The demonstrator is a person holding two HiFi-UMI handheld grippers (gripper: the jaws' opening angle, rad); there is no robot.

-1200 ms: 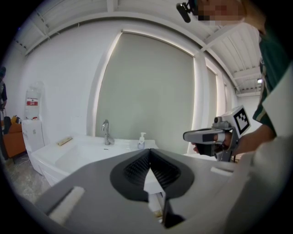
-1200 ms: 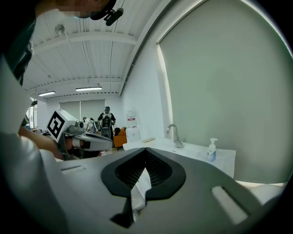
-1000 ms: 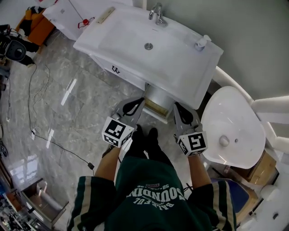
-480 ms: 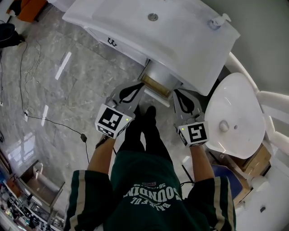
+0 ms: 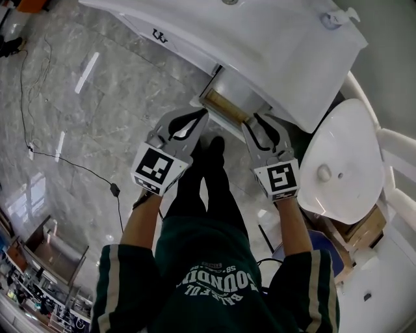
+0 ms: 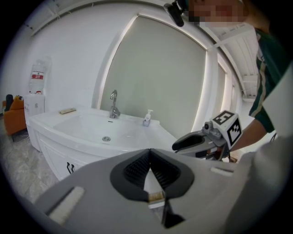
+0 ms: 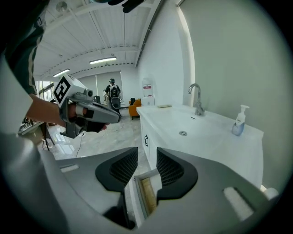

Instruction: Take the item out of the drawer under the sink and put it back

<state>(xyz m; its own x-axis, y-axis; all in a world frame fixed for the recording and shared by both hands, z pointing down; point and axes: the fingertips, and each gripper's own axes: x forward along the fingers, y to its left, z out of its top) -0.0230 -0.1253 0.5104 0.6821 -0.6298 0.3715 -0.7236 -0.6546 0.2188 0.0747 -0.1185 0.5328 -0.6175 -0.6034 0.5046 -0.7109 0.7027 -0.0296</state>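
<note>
A small drawer point(image 5: 224, 104) stands pulled out under the white sink point(image 5: 260, 39), and its inside looks tan. I cannot make out a separate item in it. My left gripper point(image 5: 200, 116) hovers at the drawer's left front corner, jaws shut and empty. My right gripper point(image 5: 251, 122) hovers at its right front corner; its jaws are opening with nothing between them. In the right gripper view the drawer point(image 7: 146, 194) shows just below the gap in that gripper point(image 7: 147, 153). The left gripper view shows the shut pads of the left gripper point(image 6: 149, 151) above the drawer edge point(image 6: 155, 197).
A white toilet point(image 5: 338, 162) stands close on the right, with a cardboard box point(image 5: 364, 227) beside it. A soap dispenser point(image 5: 335, 18) sits on the sink's corner. A black cable point(image 5: 65, 162) runs over the marble floor at left. The person's legs stand between the grippers.
Both grippers have moved closer to the open drawer as the head view has dropped toward the sink front. The right gripper's jaws, shut before, now stand apart.
</note>
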